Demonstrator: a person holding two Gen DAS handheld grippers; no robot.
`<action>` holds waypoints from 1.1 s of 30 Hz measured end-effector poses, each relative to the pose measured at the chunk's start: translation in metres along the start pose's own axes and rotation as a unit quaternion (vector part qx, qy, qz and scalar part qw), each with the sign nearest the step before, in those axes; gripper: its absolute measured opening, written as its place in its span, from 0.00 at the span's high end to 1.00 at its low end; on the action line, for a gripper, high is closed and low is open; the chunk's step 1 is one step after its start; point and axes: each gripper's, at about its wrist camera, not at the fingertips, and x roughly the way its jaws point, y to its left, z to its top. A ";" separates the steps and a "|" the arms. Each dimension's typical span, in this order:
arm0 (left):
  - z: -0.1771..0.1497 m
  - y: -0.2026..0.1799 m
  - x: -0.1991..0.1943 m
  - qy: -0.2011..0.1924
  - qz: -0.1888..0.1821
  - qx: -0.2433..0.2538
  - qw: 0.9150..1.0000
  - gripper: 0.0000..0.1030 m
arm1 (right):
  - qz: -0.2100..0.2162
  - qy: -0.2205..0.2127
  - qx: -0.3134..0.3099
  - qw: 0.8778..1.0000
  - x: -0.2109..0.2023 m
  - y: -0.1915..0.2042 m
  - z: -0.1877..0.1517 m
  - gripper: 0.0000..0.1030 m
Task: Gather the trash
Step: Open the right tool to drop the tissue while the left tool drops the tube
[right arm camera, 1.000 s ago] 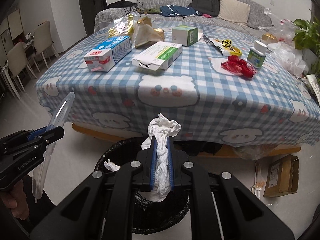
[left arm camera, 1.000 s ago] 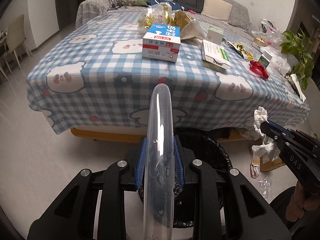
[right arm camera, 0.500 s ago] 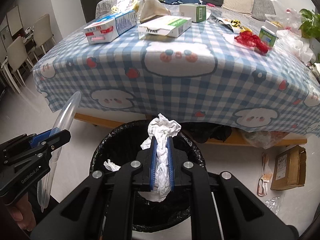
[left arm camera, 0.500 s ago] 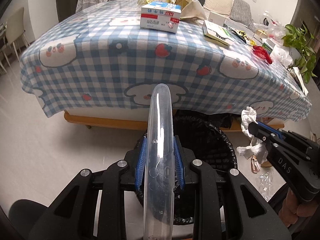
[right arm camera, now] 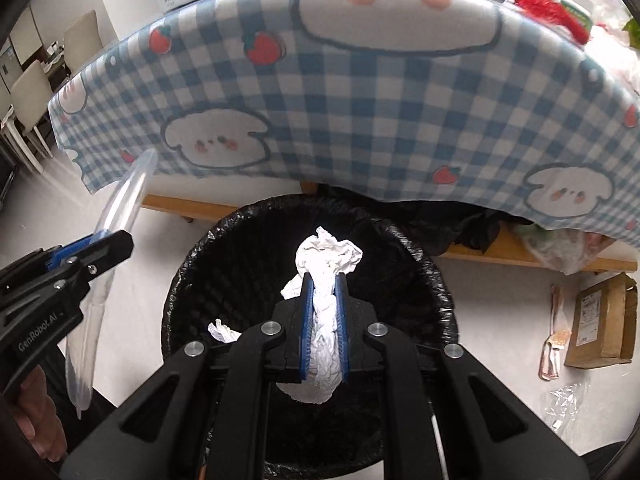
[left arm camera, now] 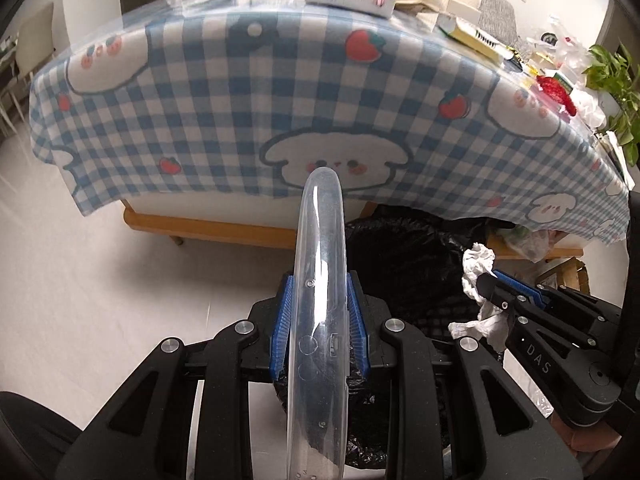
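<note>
Right wrist | tongs (right arm camera: 323, 312) lower, tissue (right arm camera: 326, 264) now over bin (right arm camera: 432, 280)

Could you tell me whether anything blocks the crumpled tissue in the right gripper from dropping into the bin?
Nothing visible does: the crumpled tissue hangs over the open black-lined bin, which holds only another tissue scrap.

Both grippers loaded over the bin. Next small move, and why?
Probably let the right gripper finish opening. Its jaws are just starting to part around the crumpled tissue, which hangs directly above the black-lined bin, so it should fall inside. The left gripper is clamped on the clear plastic lid nearer the bin's edge; it can follow.
</note>
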 end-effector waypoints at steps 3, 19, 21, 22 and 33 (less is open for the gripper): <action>-0.002 -0.006 0.004 -0.002 0.012 0.015 1.000 0.75 | 0.002 -0.003 0.001 1.000 0.002 0.002 0.000 0.80; -0.002 -0.041 0.022 0.015 -0.006 0.033 0.999 0.75 | -0.034 -0.031 0.045 0.998 -0.015 -0.044 0.001 0.10; -0.001 -0.046 0.025 0.020 -0.010 0.032 0.999 0.75 | -0.041 -0.034 0.057 0.997 -0.019 -0.056 0.002 0.07; -0.001 -0.049 0.025 0.020 -0.013 0.033 0.999 0.75 | -0.045 -0.037 0.064 0.996 -0.021 -0.062 0.002 0.07; 0.000 -0.087 0.036 0.025 -0.018 0.063 0.998 0.75 | -0.070 -0.065 0.108 0.990 -0.042 -0.111 0.001 0.07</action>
